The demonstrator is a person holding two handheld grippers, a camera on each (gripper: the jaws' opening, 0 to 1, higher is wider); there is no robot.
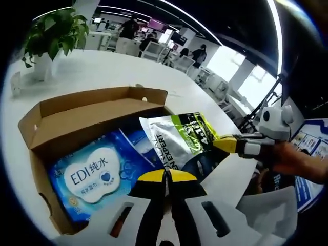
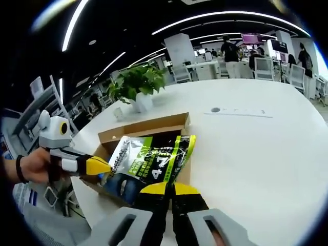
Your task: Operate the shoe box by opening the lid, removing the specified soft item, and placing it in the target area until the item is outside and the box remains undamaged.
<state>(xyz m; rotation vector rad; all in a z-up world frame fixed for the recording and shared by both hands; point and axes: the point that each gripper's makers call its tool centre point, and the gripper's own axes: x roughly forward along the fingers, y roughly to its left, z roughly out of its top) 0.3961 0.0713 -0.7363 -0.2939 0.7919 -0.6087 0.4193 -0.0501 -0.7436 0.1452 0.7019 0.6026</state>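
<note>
**Pouch clamped and lifted over open box, placing still to do**

Yellow-tipped jaws nearest the lens in both views, pressed together. Left gripper closed on the lower edge of the green-and-silver pouch, as far as can be judged; same read in the right gripper view, right gripper closed on the pouch's near edge. From the left gripper view, right gripper's yellow tip touching the pouch's right edge. Exact grip depth hard to tell, jaws hiding the contact.

Pouch held tilted above the cardboard box, partly overhanging its right side, not yet clear of it. Box lid already folded back, flaps up, no tears or crushing visible. Blue wipes pack lying flat inside the box, beneath and left of the pouch, untouched.

Box sitting on white table. Potted plant well apart at the far end. Hand gripping the left tool at the left edge of the right gripper view. People and desks far off in the background.

Progress, judged: lid opening done, soft item grasped and raised, roughly halfway. Left: carry pouch fully off the box, set down on bare table, release. Target area not marked in either view, cannot tell where. Risk: pouch edge catching the box flap on the way out.
</note>
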